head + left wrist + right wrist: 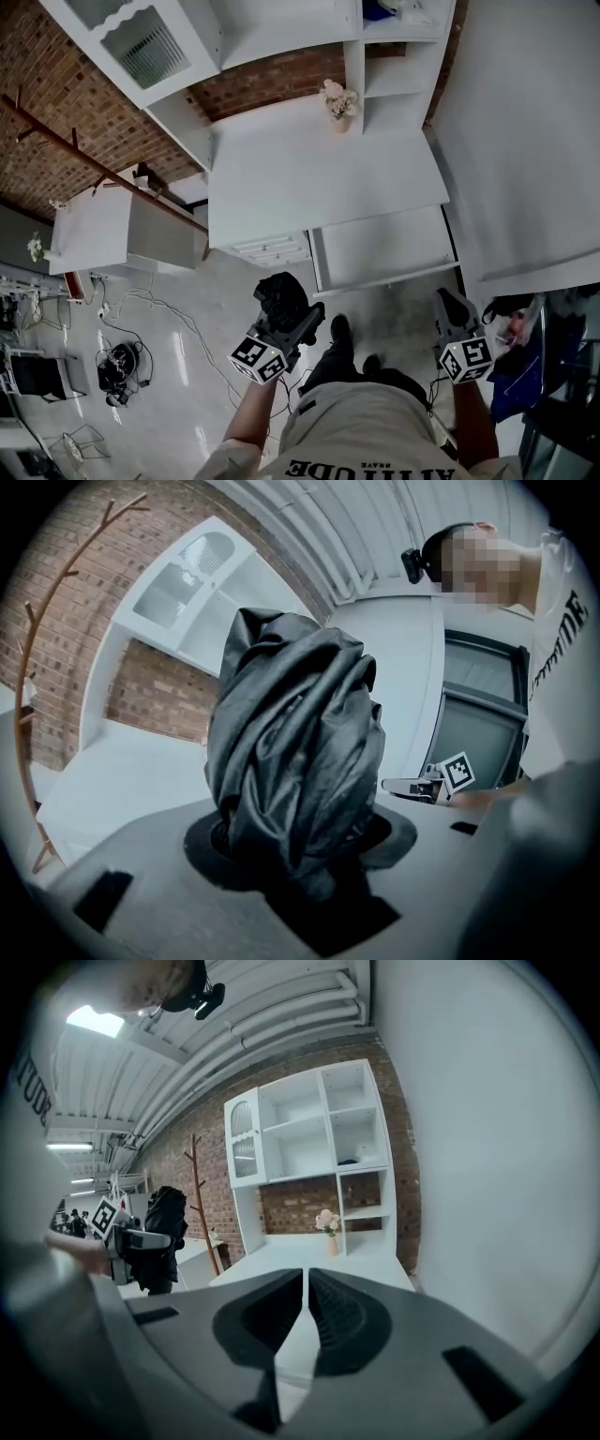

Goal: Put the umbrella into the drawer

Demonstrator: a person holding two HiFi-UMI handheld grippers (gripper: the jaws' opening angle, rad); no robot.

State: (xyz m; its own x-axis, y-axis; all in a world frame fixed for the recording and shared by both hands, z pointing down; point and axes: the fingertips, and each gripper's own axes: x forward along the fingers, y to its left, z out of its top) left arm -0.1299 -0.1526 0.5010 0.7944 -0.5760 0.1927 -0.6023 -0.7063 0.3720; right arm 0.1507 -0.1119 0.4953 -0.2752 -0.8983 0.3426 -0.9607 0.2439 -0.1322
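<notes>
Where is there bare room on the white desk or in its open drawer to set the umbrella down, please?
The open drawer looks wholly bare, between the desk's front edge and its own front panel. The desk top is bare too, except the flower vase at the back beside the shelves. Crowded: the floor at left, with cables.

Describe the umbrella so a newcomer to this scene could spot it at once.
Find the white desk against the brick wall, its drawer pulled open. In front of it, over the floor, the left gripper holds the umbrella: a crumpled black folded bundle, while the right gripper is empty.
</notes>
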